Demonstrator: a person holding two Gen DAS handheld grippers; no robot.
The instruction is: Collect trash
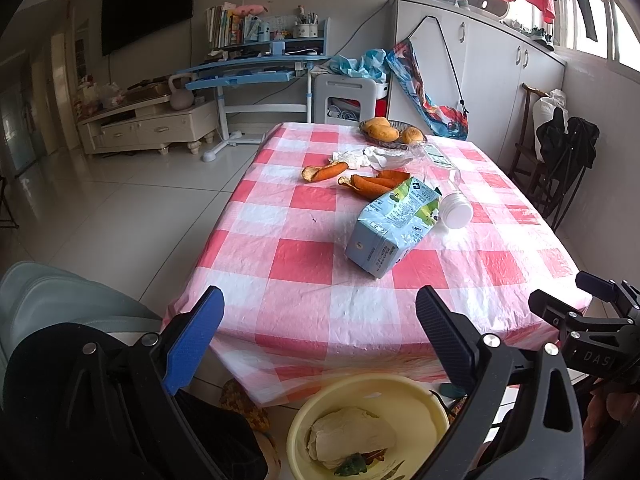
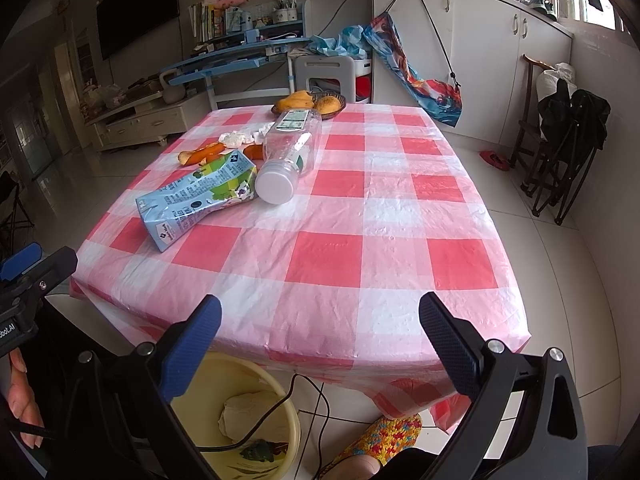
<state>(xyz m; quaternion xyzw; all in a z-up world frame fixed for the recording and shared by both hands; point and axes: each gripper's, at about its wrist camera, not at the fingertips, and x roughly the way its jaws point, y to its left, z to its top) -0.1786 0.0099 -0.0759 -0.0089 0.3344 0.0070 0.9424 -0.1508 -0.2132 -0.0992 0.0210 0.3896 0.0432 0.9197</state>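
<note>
On the pink checked tablecloth (image 1: 304, 264) lie a crushed blue milk carton (image 1: 394, 226) (image 2: 196, 202), an empty clear plastic bottle with a white cap (image 2: 290, 152) (image 1: 454, 206), orange peels (image 1: 352, 178) (image 2: 204, 155) and crumpled white tissue (image 1: 366, 157) (image 2: 236, 137). A yellow bin (image 1: 420, 396) (image 2: 294, 424) stands on the floor below the near table edge, holding white waste. My left gripper (image 1: 320, 340) is open and empty above the bin. My right gripper (image 2: 320, 344) is open and empty at the near table edge.
A basket of mangoes (image 1: 390, 130) (image 2: 310, 103) sits at the table's far end. A black cable (image 2: 304, 384) runs into the bin. A foot in a knitted slipper (image 2: 384, 436) is beside the bin. Folded chairs (image 2: 568, 140) stand at right.
</note>
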